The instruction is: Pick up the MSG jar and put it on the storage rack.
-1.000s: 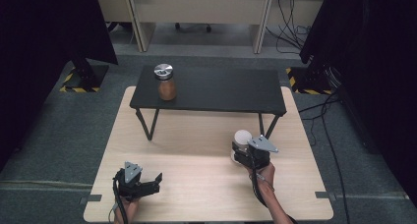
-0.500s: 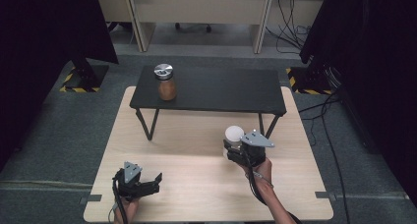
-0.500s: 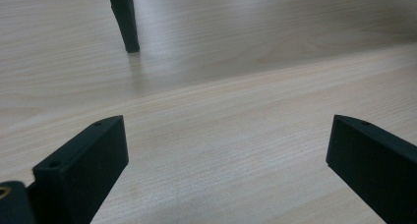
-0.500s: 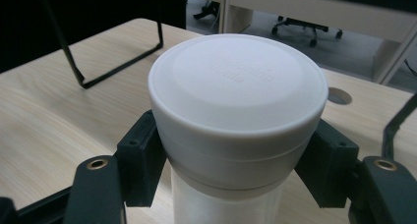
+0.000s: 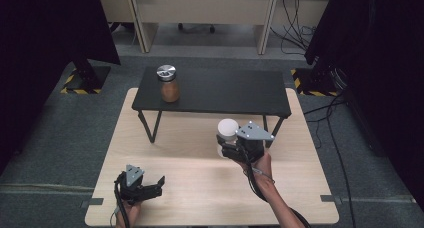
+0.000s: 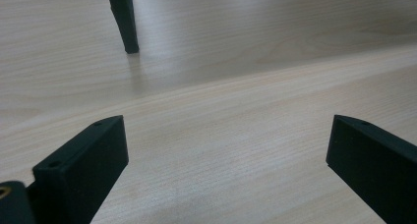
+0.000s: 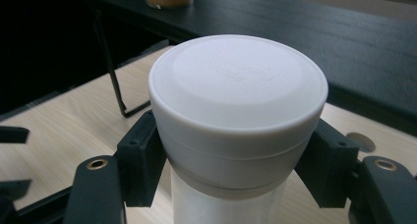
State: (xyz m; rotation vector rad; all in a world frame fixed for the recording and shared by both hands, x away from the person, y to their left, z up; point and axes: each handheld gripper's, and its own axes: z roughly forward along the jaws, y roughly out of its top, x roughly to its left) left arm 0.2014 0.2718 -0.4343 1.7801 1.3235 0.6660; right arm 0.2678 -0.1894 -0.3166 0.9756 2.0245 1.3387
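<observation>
My right gripper point(image 5: 225, 149) is shut on a white jar with a white lid point(image 5: 227, 130), held upright in the air above the wooden table point(image 5: 200, 188), just in front of the black shelf point(image 5: 220, 90). In the right gripper view the lid point(image 7: 238, 81) is close up, and both jaws press on the jar just under it. A glass jar of brown powder with a silver lid point(image 5: 168, 84) stands on the shelf's left end. My left gripper point(image 5: 159, 184) rests low at the table's front left, open, with bare wood between its fingers point(image 6: 83, 160).
The black shelf stands on thin legs point(image 5: 150, 125) over the far half of the table; one leg point(image 6: 125, 20) is ahead of the left gripper. Dark curtains flank the floor, and cables point(image 5: 320, 113) lie at the right.
My right gripper has risen with the white jar and drifted a little left, toward the shelf's front edge. The left gripper has stayed put.
</observation>
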